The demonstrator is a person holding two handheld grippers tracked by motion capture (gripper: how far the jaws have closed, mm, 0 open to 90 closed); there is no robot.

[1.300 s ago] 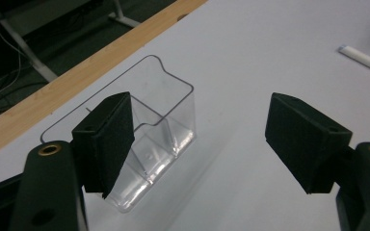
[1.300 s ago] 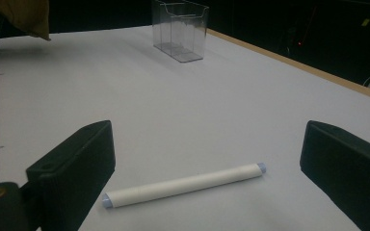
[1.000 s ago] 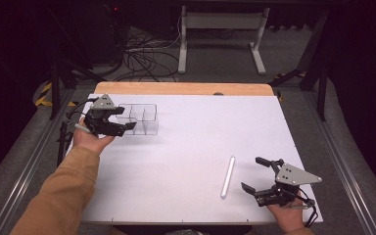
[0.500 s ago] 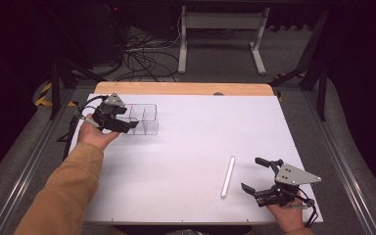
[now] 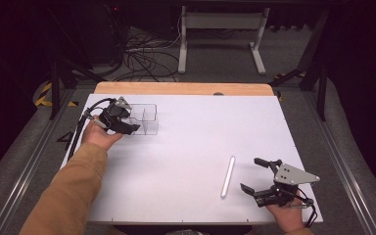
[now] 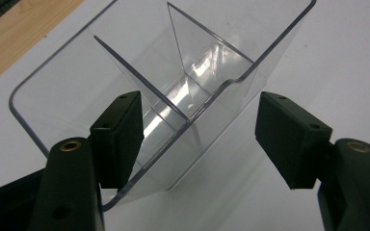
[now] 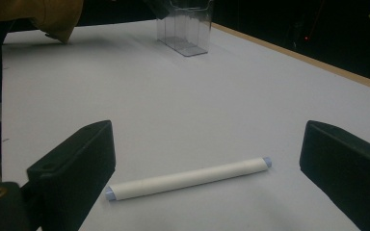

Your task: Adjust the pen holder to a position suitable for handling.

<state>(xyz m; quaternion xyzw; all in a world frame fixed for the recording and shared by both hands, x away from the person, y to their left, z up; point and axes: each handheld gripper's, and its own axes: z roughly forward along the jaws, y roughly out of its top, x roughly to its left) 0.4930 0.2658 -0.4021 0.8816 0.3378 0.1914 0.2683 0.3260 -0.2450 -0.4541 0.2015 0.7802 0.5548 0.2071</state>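
The left gripper (image 5: 127,123) sits at the far left of the table (image 5: 196,147), its jaws set astride the near wall of a clear plastic organizer (image 5: 144,117). In the left gripper view (image 6: 195,130) one jaw is inside the organizer, close against the wall, while the other stands outside with a plain gap to the curved corner, so the pads do not press on it. The jaws have just been closing, with that wall between them. The organizer (image 6: 183,72) is a see-through box split by thin dividers into compartments, standing upright on the white tabletop near the wooden far edge.

The right gripper (image 5: 254,175) rests low at the near right corner, its jaws spread wide and holding nothing. In the right gripper view (image 7: 207,159) a white tube (image 7: 188,179) lies flat on the table between the two jaws and just beyond them, touching neither. From above, the tube (image 5: 227,176) lies just left of that gripper, well apart from the organizer (image 7: 185,26). A tan sleeve (image 5: 73,191) covers the person's left forearm.
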